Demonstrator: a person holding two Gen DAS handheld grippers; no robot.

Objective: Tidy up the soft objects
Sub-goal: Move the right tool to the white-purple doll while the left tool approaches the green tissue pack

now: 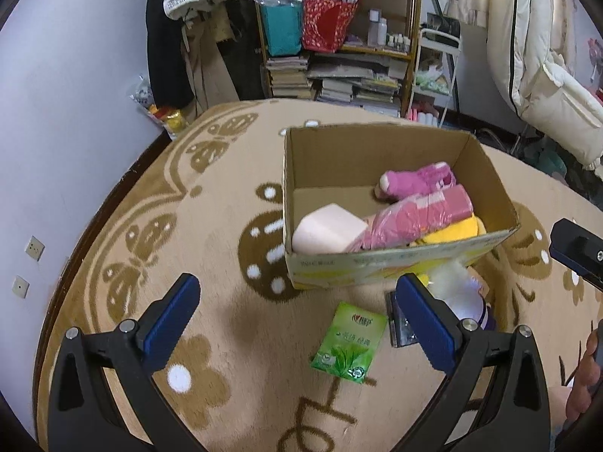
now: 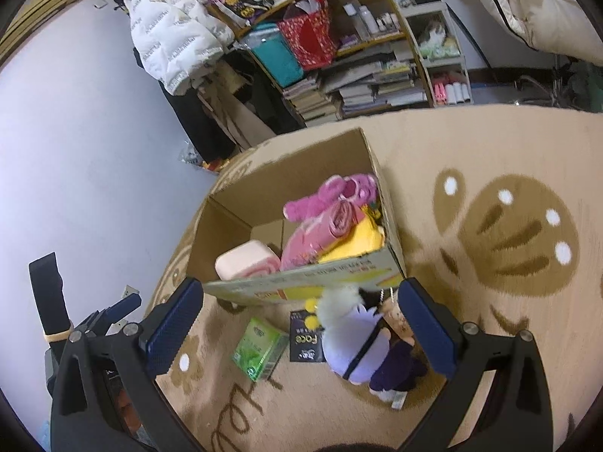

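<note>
Hovering: I hold both hand-held grippers above the rug point(image 1: 226, 233), short of the cardboard box point(image 2: 301, 286).
Left hand-held gripper point(image 1: 297, 324): jaws spread wide, empty, aimed at the green tissue pack point(image 1: 348, 342).
Right hand-held gripper point(image 2: 301, 331): jaws wide, empty, straddling the plush doll point(image 2: 354, 350).
Why here: I judge the box is the collection point, so both tools face it.
Box contents: pink plush point(image 1: 418, 180), pink wrapped bundle point(image 1: 410, 218), pale pink block point(image 1: 328, 233), yellow soft item point(image 1: 452, 231).
Doll look: lilac body, white fluff, dark legs, lying beside the box's near wall.
Also loose: dark sachet point(image 2: 303, 335) between pack and doll.
</note>
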